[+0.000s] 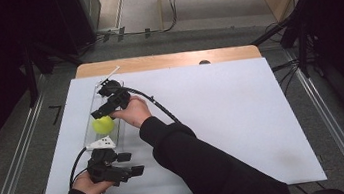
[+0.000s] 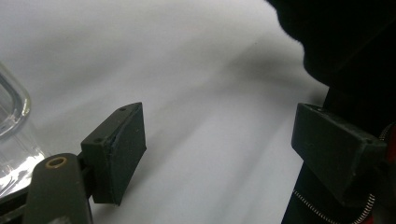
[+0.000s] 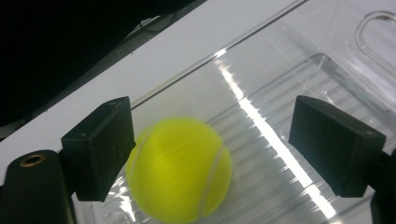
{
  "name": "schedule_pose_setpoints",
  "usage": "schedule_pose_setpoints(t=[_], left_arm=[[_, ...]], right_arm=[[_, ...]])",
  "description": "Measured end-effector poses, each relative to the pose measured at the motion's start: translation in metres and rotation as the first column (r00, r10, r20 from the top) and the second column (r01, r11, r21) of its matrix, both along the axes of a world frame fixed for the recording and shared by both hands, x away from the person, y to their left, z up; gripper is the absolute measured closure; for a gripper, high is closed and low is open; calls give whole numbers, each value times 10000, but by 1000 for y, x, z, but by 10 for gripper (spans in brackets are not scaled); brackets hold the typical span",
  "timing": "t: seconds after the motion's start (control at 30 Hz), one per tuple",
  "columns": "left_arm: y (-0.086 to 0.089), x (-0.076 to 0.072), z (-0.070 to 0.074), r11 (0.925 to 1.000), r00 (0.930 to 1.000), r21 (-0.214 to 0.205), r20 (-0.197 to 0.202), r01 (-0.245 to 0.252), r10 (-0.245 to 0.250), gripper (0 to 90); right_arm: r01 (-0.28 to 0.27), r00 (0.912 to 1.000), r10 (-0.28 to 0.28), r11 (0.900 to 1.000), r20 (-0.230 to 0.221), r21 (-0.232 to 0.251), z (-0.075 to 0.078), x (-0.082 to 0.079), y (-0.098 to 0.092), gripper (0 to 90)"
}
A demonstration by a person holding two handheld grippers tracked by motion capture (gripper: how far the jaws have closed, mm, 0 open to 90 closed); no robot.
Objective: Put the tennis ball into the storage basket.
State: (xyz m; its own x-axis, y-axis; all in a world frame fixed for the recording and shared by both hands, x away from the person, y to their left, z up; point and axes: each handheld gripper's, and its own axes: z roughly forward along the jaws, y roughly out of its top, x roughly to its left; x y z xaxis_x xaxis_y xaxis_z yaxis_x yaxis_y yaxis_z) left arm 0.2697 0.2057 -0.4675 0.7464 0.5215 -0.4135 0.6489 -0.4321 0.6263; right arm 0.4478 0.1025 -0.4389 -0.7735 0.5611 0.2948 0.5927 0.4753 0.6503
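Ball (image 3: 180, 170) in clear tray (image 3: 299, 116), released; right tool (image 3: 212, 154) wide around it. Left tool (image 2: 219, 154) wide, empty, over table (image 2: 187, 70). Next, likely: lift right tool clear.

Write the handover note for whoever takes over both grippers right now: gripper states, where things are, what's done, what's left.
Right gripper: open above the clear plastic tray; the tennis ball sits blurred between the jaws, with a clear gap to one pad.
Left gripper: open and empty, low over the white table, beside the tray's near end.
Done: the ball appears to be in the tray.
Left: probably draw the right gripper back; check that the ball settles.
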Motion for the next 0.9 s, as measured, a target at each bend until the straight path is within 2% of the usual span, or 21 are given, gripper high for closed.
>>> schedule_pose_setpoints(t=[0.2,0.43,0.5,0.73,0.9], left_arm=[[0,0,0,10000,10000,29,-14,-20,20,180],[-1,1,0,10000,10000,62,-4,-13,13,180],[-1,1,-1,10000,10000,54,-3,-9,9,180],[-1,1,-1,10000,10000,56,-10,0,0,180],[-1,2,-1,9999,10000,99,-20,-22,23,180]], right_arm=[[-75,9999,76,10000,143,-65,12,-3,-8,124],[-86,9998,85,9999,171,76,22,-8,-19,125],[-175,9998,175,9997,13,141,24,-11,-24,125],[-383,9993,383,9991,12,182,26,-17,-34,133],[-413,9991,413,9991,64,-23,24,-21,-44,133]])
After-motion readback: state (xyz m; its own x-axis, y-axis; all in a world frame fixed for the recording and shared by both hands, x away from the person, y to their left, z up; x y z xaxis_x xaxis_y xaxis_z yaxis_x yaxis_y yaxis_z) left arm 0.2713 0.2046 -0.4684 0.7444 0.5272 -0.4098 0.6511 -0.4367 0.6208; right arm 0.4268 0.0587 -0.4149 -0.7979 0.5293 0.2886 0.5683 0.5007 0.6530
